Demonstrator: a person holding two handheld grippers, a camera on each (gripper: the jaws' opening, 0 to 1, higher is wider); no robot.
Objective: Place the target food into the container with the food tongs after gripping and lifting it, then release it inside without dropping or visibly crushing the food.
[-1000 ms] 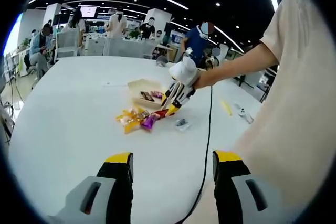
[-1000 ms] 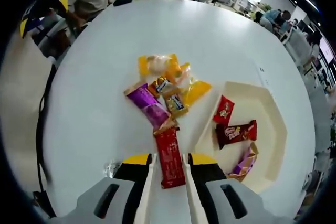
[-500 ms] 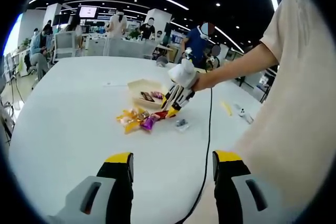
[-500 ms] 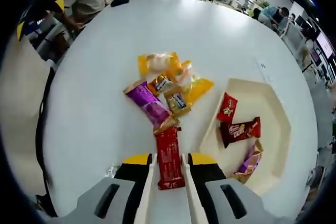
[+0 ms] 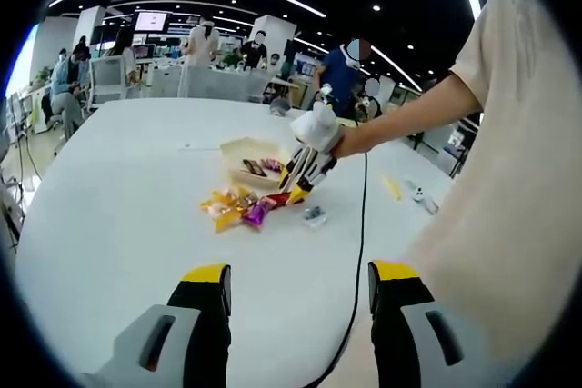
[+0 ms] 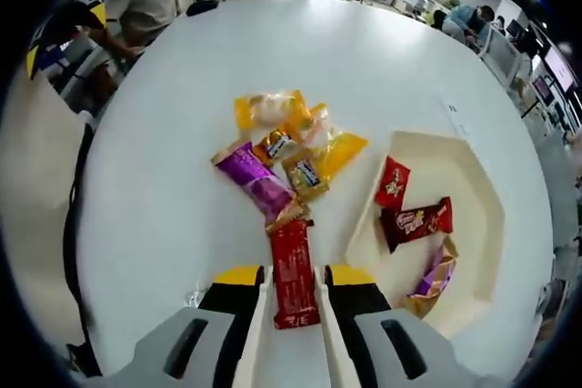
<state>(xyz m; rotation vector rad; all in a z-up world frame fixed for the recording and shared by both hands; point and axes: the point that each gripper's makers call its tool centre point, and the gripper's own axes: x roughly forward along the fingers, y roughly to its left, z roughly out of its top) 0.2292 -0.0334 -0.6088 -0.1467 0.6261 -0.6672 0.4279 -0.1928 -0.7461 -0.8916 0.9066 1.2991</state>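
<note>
My right gripper (image 6: 293,275) is shut on white food tongs (image 6: 258,317). The tong blades pinch a long red snack packet (image 6: 291,256), whose far end reaches the snack pile (image 6: 284,147) of purple, orange and yellow packets. To the right is the cream container (image 6: 473,179), with a red, a dark red and a purple packet inside. In the left gripper view the right gripper (image 5: 309,165) hovers by the container (image 5: 238,145) and the pile (image 5: 235,206). My left gripper (image 5: 296,279) is open and holds nothing, low over the white table (image 5: 118,215).
A black cable (image 5: 362,224) runs across the table toward the right hand. A small clear wrapper (image 5: 316,215) lies beside the pile. A yellow item (image 5: 391,185) and small parts lie at the table's right. A person's arm (image 5: 409,115) reaches in; people stand beyond the table.
The right gripper view has drifted slightly; the red packet stays pinched in the tongs. The left gripper has not moved.
</note>
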